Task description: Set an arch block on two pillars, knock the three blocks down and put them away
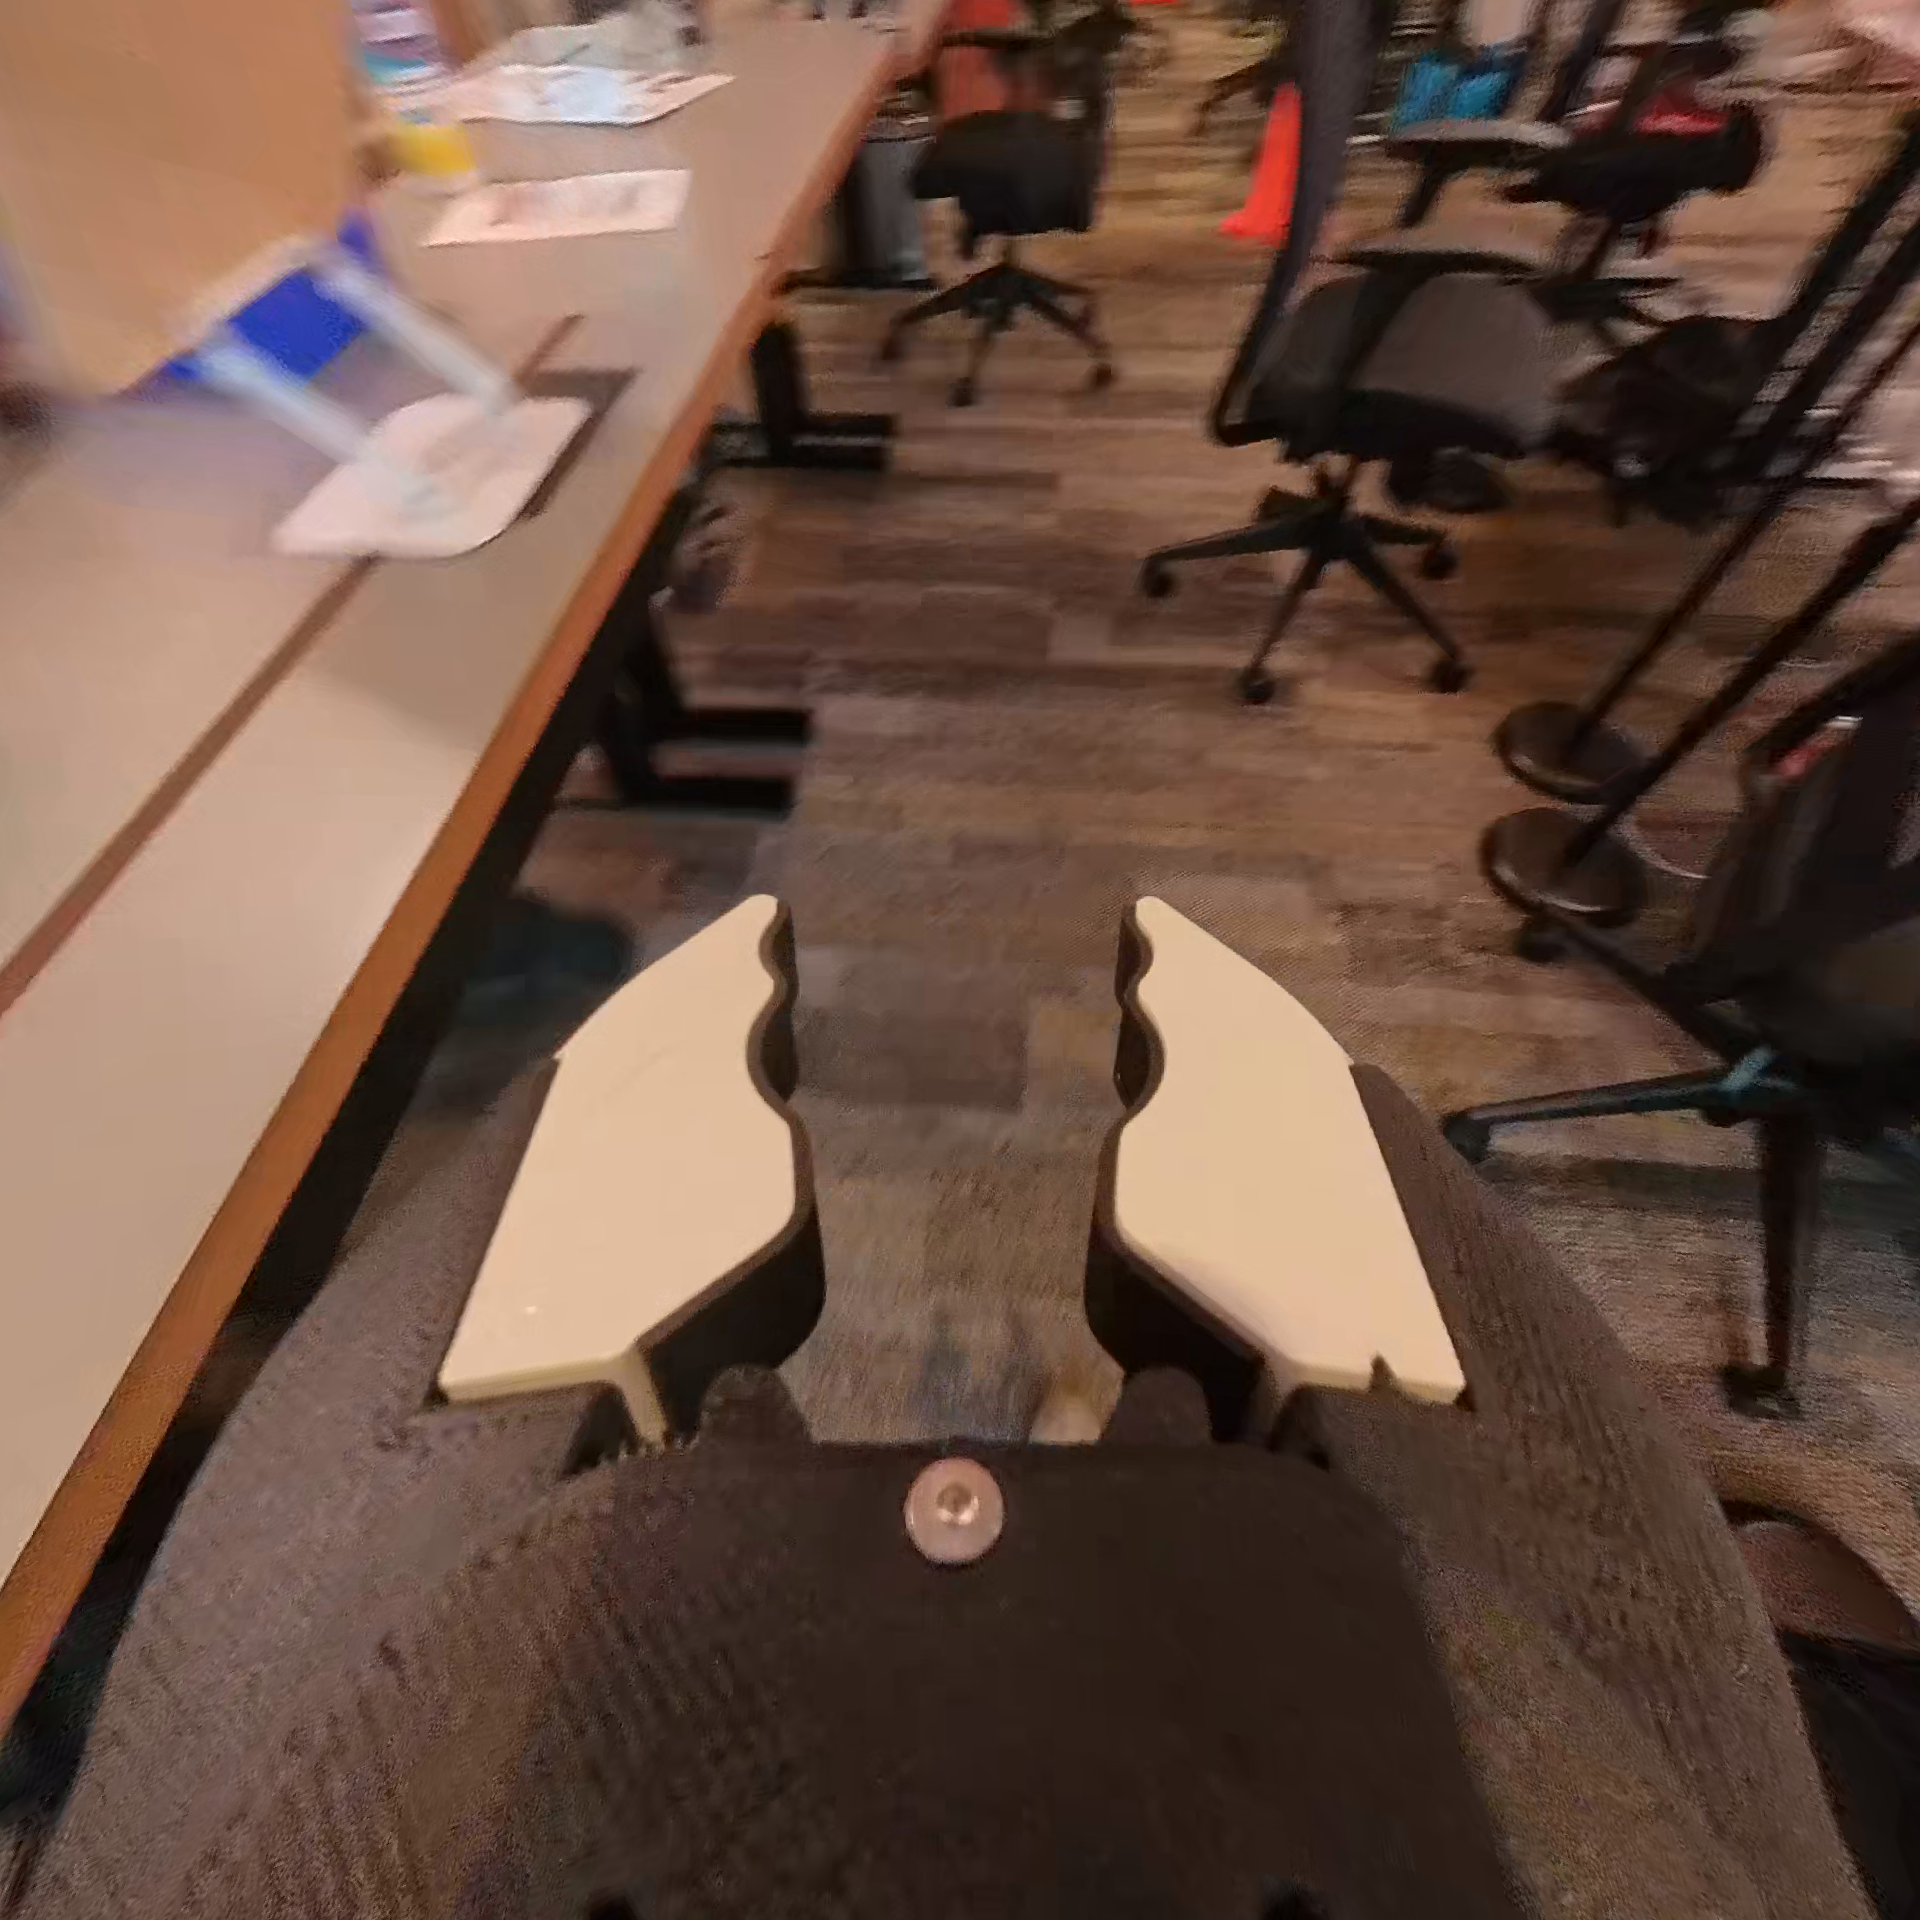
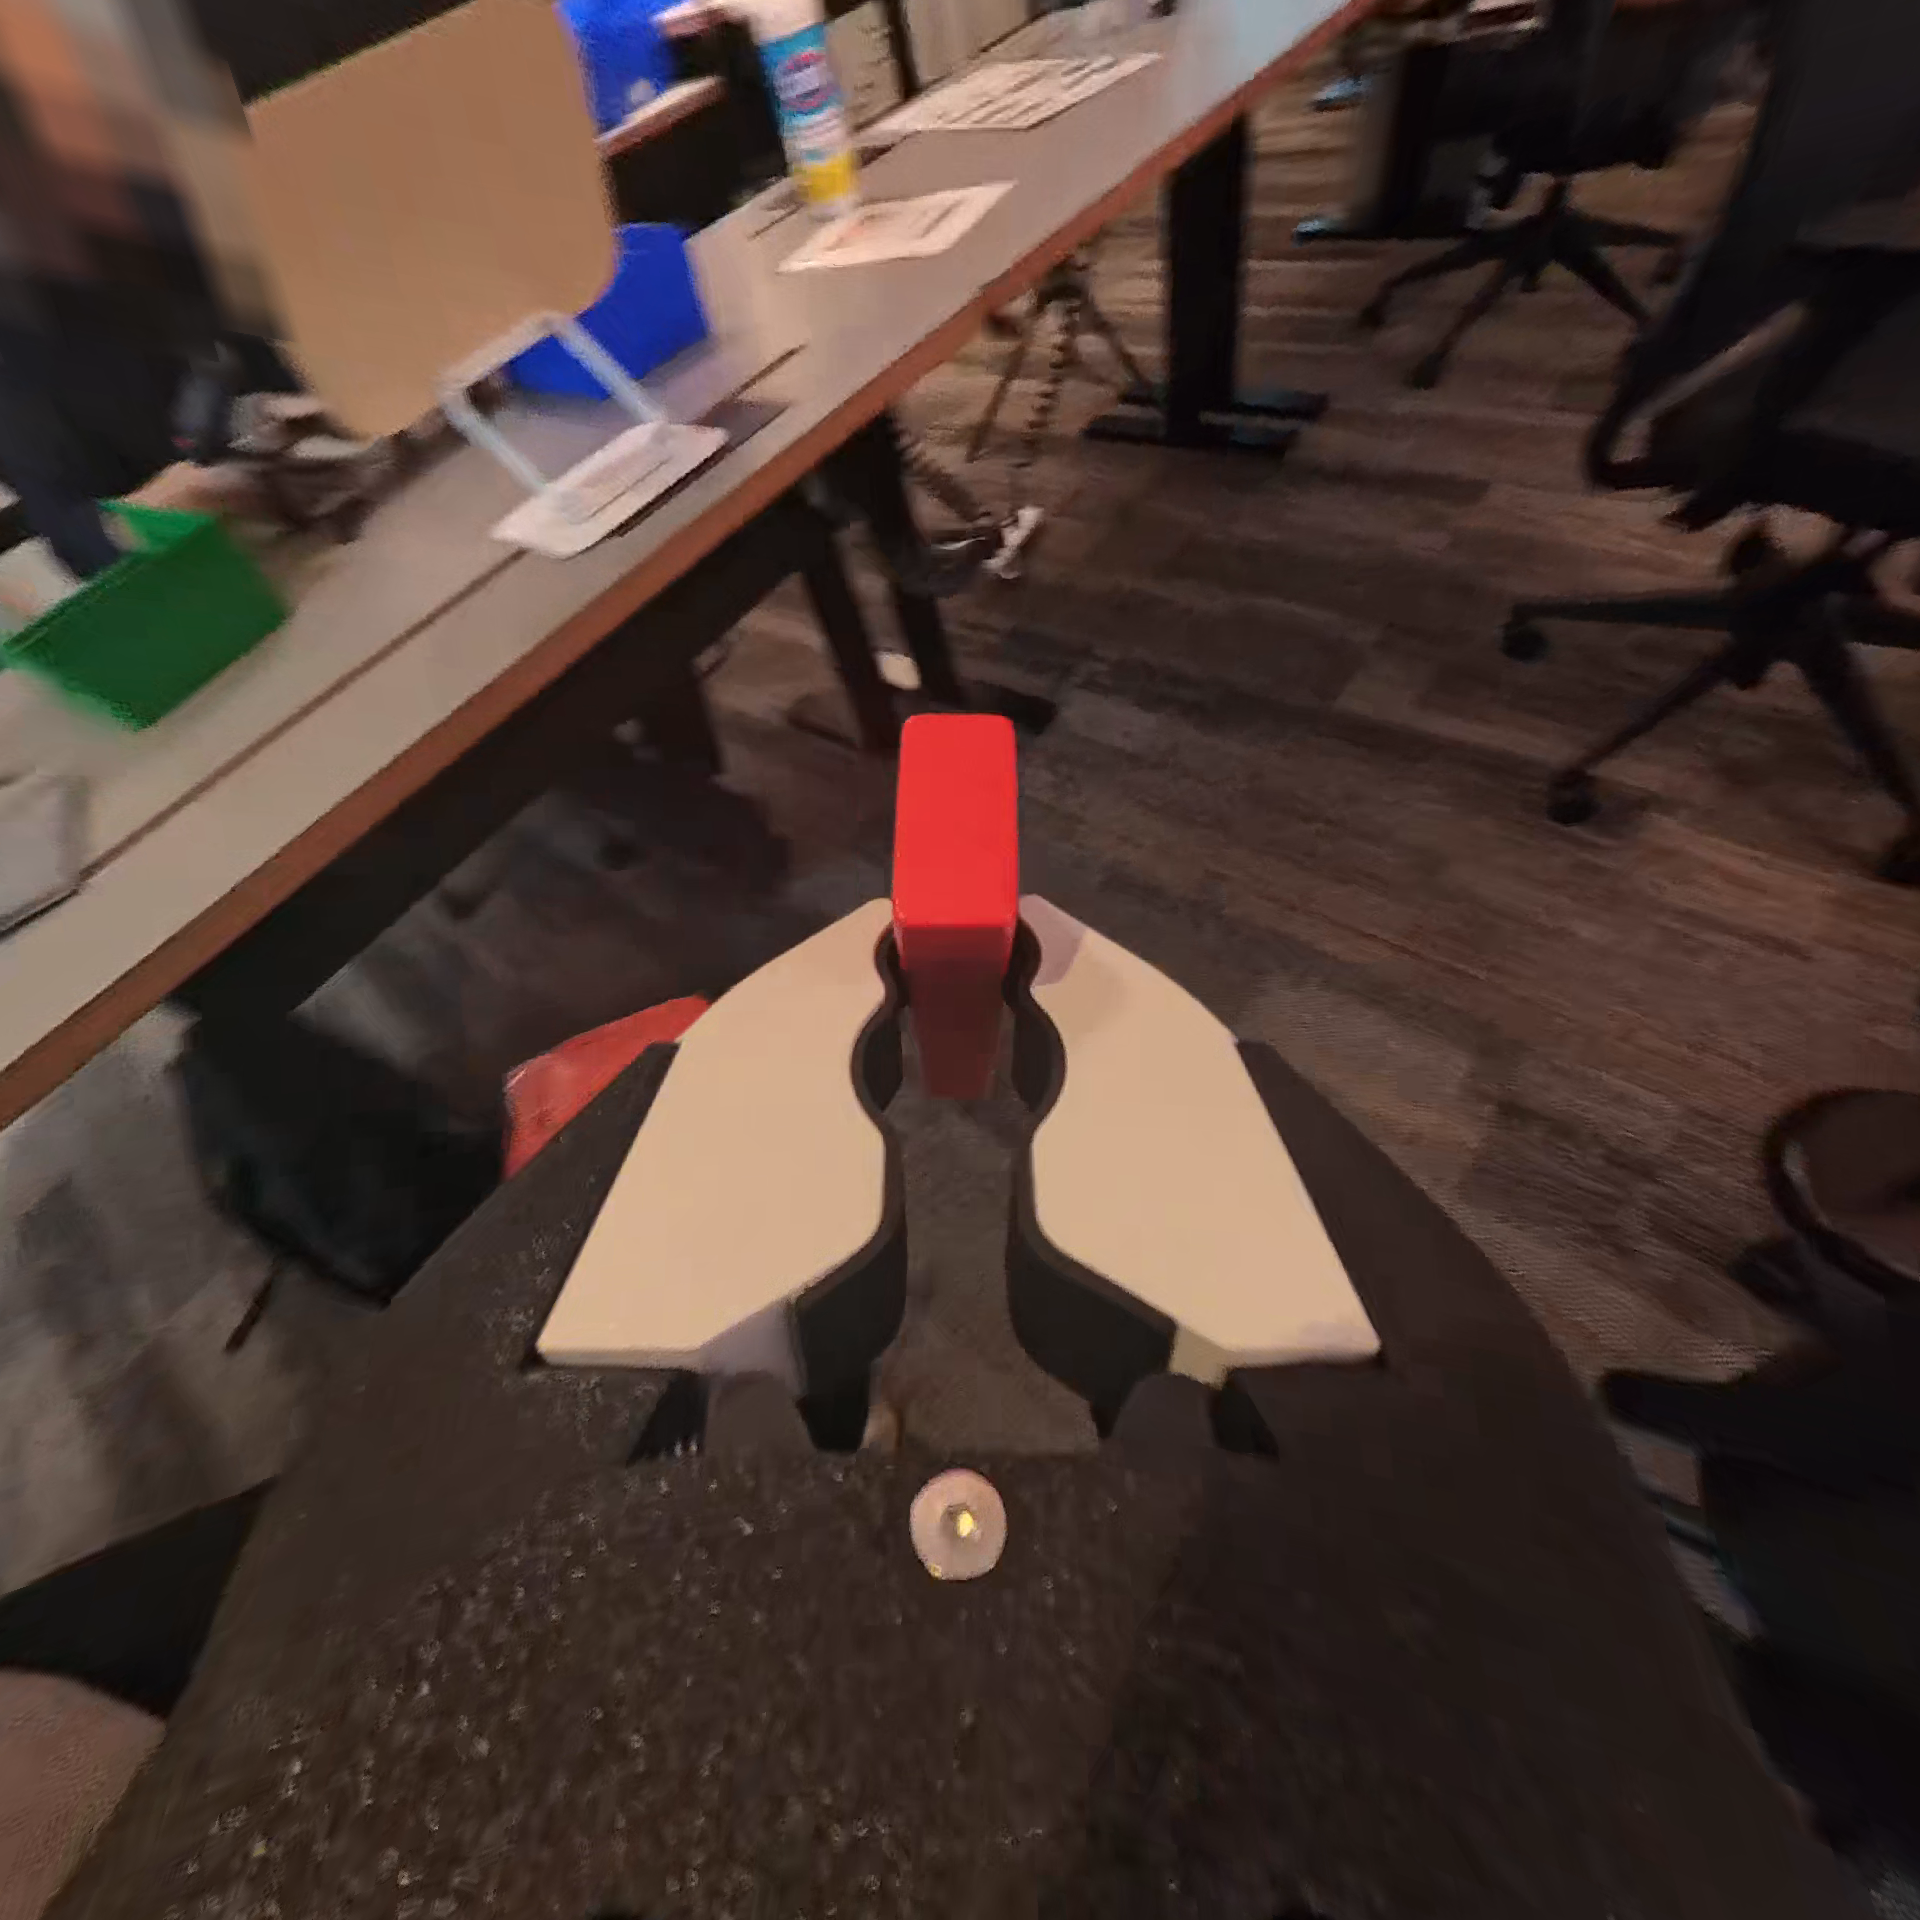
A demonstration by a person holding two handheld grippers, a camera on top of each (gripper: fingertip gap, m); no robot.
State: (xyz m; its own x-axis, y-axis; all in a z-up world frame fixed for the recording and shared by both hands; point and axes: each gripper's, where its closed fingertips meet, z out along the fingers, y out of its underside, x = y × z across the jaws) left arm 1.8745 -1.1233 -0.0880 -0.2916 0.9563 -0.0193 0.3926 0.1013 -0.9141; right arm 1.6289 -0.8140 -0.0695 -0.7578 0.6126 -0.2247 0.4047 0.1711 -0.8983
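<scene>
1. Red block [image 2: 956, 831] sits clamped between the tips of the right gripper [image 2: 954, 935], standing upright and poking out past the fingers, held in the air over the carpeted floor [image 2: 1299, 831] just off the edge of the long table [image 2: 540, 623].
2. Left gripper [image 1: 954, 935] has its jaws spread apart with nothing between them; it also points over the carpet beside the table's edge.
3. On the table in the right wrist view: a green bin [image 2: 145, 623] at the left, a blue bin [image 2: 634, 312] behind a tan board on a white stand [image 2: 416, 208], and a spray bottle [image 2: 810, 104] with a printed label, too blurred to read.
4. Printed sheets [image 2: 904, 223] lie farther along the table; their writing cannot be made out.
5. Black office chairs [image 1: 1382, 416] stand on the carpet to the right.
</scene>
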